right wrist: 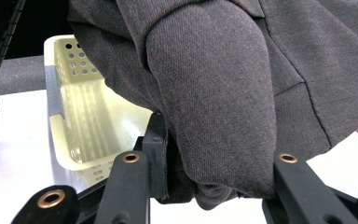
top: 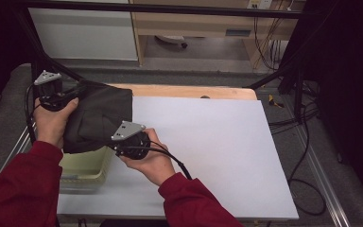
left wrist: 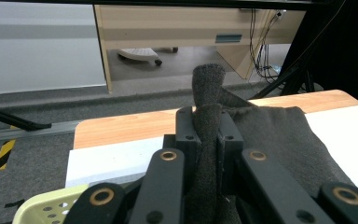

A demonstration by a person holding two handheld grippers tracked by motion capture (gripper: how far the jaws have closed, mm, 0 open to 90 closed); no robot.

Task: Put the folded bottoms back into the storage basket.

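Two hand-held grippers are gripping one dark grey garment (top: 99, 118) at the left of the high view, holding it above a pale green basket (top: 82, 170) on the white bench (top: 217, 142). The left hand-held gripper (left wrist: 209, 135) is clamping a bunched fold, while the right hand-held gripper (right wrist: 214, 186) is pinching a thick fold.

One garment (top: 99, 120) (dark), one basket (top: 87, 170)
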